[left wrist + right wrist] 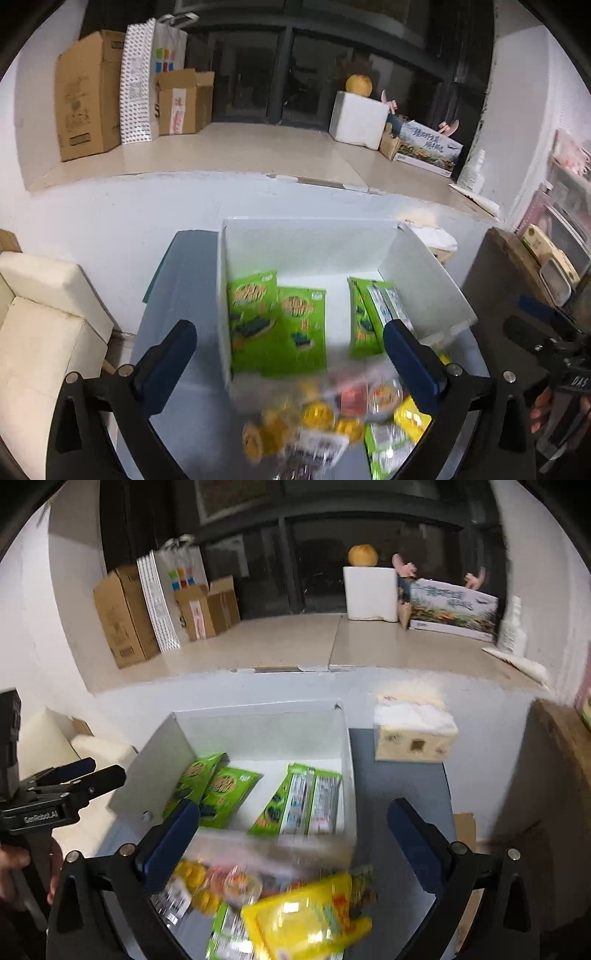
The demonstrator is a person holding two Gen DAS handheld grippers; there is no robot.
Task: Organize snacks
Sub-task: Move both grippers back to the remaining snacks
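Note:
A white open box [424, 273] [258, 720] stands on the grey table [177, 369] and holds several green snack packs [277, 325] [303, 797]. In front of it lies a blurred pile of loose snacks: a clear bag of yellow jelly cups [317, 413] [199, 882], a yellow pack [306, 919] [412, 415] and a green pack [388, 446]. My left gripper [290, 354] is open and empty over the box's near edge. My right gripper [293, 834] is open and empty above the pile. The left gripper also shows at the left of the right wrist view [74, 775].
A tissue box [413, 734] stands on the table right of the white box. A cream sofa [40, 314] is at the left. A brown cabinet [517, 266] is at the right. Cardboard boxes [88, 96] and a foam box [358, 118] sit on the ledge behind.

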